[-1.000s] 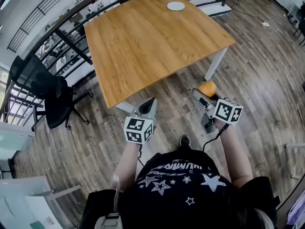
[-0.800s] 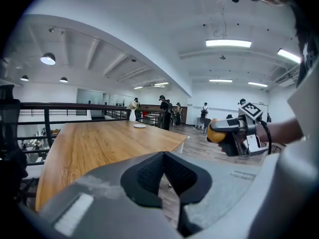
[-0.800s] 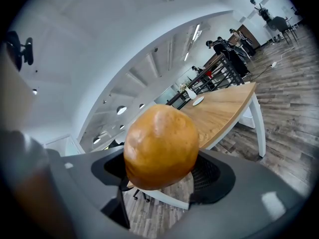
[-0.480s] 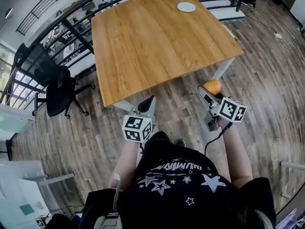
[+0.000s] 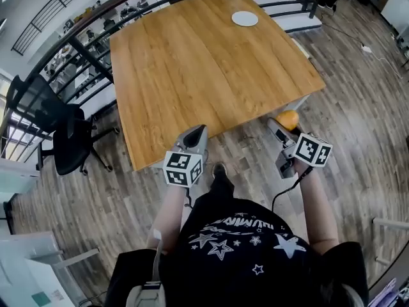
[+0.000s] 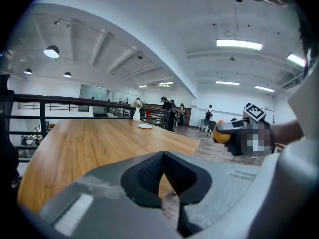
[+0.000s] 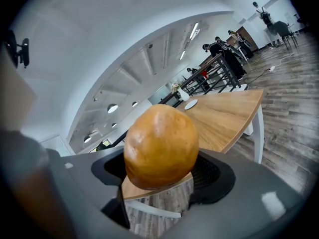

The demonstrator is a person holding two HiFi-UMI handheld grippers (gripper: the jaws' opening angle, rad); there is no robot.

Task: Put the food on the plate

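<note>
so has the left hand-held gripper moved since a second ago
Yes, forward: the left hand-held gripper now overlaps the wooden table's near edge; earlier it stopped short.

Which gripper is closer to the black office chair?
Left. The left gripper hangs by the table's near edge, on the chair's side; the right gripper, holding orange food, is farther across.
</note>
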